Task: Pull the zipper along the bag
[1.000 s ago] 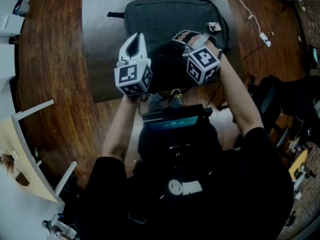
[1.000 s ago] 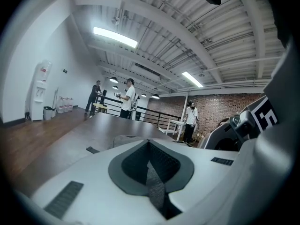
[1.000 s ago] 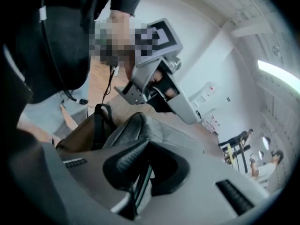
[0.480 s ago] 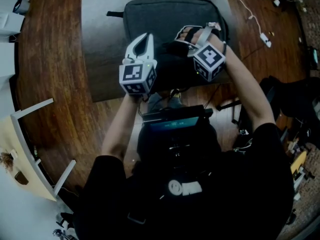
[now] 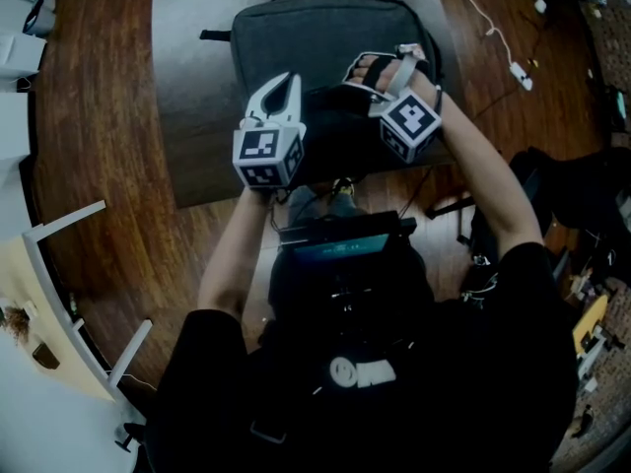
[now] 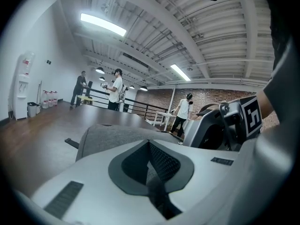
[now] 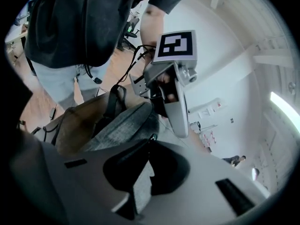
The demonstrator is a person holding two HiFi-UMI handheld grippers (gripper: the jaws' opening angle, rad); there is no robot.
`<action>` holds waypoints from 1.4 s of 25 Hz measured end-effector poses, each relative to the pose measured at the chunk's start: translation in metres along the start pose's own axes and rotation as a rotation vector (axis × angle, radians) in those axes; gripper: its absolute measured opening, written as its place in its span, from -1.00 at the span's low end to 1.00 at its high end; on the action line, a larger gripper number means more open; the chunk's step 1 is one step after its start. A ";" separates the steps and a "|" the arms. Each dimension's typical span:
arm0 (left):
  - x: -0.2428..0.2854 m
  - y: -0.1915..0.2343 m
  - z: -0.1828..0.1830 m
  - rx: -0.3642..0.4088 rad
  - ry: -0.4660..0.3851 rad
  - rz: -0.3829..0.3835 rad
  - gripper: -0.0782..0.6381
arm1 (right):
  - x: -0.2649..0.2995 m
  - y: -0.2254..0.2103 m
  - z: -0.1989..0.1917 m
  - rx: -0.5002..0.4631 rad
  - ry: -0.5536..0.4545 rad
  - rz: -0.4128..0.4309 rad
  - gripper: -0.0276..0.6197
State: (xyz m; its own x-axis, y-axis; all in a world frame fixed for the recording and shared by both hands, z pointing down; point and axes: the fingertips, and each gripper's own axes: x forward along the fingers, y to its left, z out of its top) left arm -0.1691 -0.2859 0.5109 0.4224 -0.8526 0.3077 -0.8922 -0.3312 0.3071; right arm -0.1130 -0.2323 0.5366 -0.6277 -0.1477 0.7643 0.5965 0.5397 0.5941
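Note:
A grey bag (image 5: 325, 33) lies flat on a dark mat. My left gripper (image 5: 286, 79) hovers over its near left part, jaws shut with nothing between them; in the left gripper view the bag (image 6: 108, 135) stretches out beyond the closed tips (image 6: 149, 142). My right gripper (image 5: 373, 85) is at the bag's near right side, pointing left toward the other gripper. Its tips (image 7: 151, 138) meet just above the grey fabric (image 7: 122, 125), pinching a small dark zipper pull (image 7: 153, 135). The zipper line itself is hidden under the hands.
The dark mat (image 5: 197, 116) sits on a brown wooden surface (image 5: 99, 116). A white cable (image 5: 483, 18) runs along the upper right and black gear (image 5: 572, 185) lies at the right. A white frame (image 5: 59, 225) stands at the left. People (image 6: 115, 90) stand far off.
The right gripper has shifted a little farther out along the bag's right side. The left gripper has edged slightly rightward and forward.

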 end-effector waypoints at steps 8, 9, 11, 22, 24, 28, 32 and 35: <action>0.008 -0.008 -0.001 0.014 0.009 0.016 -0.77 | -0.012 0.010 -0.014 0.048 -0.008 -0.030 -0.84; 0.009 -0.009 -0.003 0.025 0.017 0.019 -0.77 | -0.013 0.010 -0.014 0.046 -0.008 -0.034 -0.84; 0.012 -0.012 -0.007 0.047 0.026 0.017 -0.77 | -0.015 0.013 -0.018 0.045 -0.007 -0.037 -0.84; 0.022 -0.005 -0.018 0.068 0.064 0.063 -0.77 | -0.026 0.022 -0.040 0.111 -0.006 -0.042 -0.84; 0.023 -0.005 -0.019 0.089 0.078 0.079 -0.77 | -0.029 0.024 -0.044 0.118 -0.004 -0.044 -0.84; 0.023 -0.005 -0.019 0.082 0.090 0.089 -0.77 | -0.031 0.033 -0.052 0.141 0.004 -0.032 -0.84; 0.024 -0.004 -0.025 0.097 0.097 0.082 -0.77 | -0.035 0.033 -0.056 0.148 -0.002 -0.046 -0.84; 0.025 -0.005 -0.024 0.103 0.101 0.090 -0.77 | -0.038 0.035 -0.060 0.148 -0.003 -0.053 -0.84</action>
State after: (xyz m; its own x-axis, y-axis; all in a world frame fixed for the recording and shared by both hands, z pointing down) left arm -0.1499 -0.2962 0.5385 0.3496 -0.8374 0.4202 -0.9365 -0.2996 0.1823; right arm -0.0387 -0.2574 0.5434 -0.6581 -0.1770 0.7318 0.4819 0.6478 0.5901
